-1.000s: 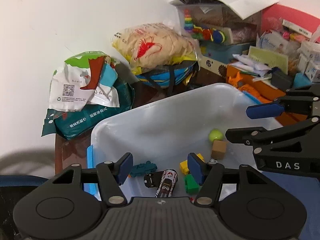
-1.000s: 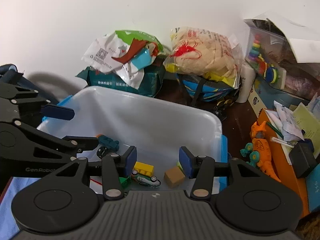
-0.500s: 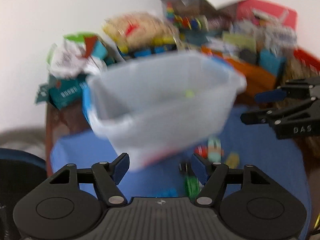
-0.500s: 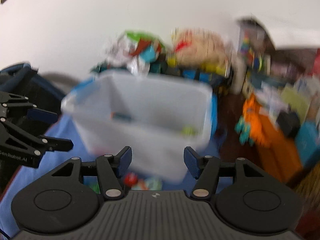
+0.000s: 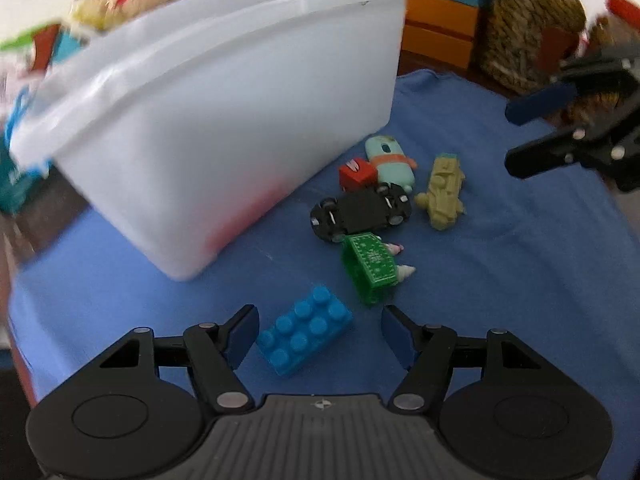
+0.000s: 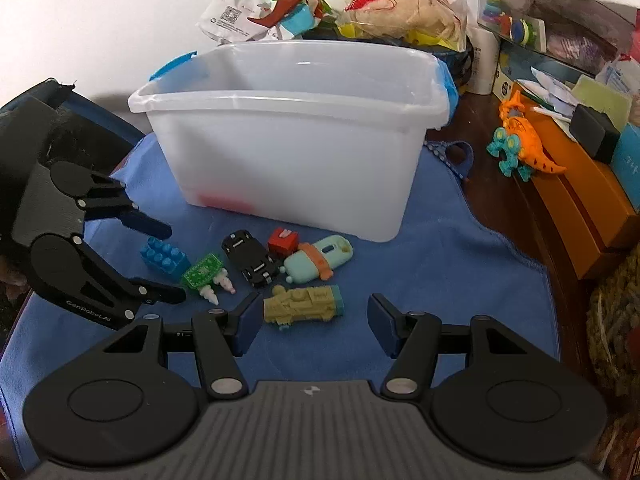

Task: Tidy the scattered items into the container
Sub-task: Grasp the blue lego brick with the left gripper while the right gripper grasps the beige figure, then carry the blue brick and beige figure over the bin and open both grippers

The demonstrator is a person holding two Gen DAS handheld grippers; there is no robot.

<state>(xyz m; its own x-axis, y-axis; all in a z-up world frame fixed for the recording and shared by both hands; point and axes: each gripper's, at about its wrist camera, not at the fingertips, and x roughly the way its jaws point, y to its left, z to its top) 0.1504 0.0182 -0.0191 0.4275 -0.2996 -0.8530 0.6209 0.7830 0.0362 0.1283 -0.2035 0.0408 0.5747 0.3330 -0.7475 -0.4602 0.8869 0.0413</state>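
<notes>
A white plastic bin (image 6: 288, 128) stands on a blue cloth (image 6: 460, 272). In front of it lie scattered toys: a blue brick (image 5: 306, 330), a green toy (image 5: 370, 266), an upturned black car (image 5: 360, 212), a red block (image 5: 357, 174), a mint capsule toy (image 5: 390, 160) and a tan vehicle (image 6: 304, 304). My left gripper (image 5: 318, 334) is open, low over the cloth, with the blue brick between its fingers. My right gripper (image 6: 312, 322) is open, with the tan vehicle just ahead of its left finger. Each gripper shows in the other's view (image 6: 156, 264) (image 5: 516, 140).
Snack bags (image 6: 404, 8) and a clear toy box (image 6: 516, 20) stand behind the bin. An orange dinosaur (image 6: 520, 136) and orange boxes (image 6: 592, 208) sit to the right. A woven basket (image 5: 524, 36) stands at the cloth's right edge.
Both grippers have pulled back from above the bin and dropped low over the cloth. The toys in front of the bin have come into view.
</notes>
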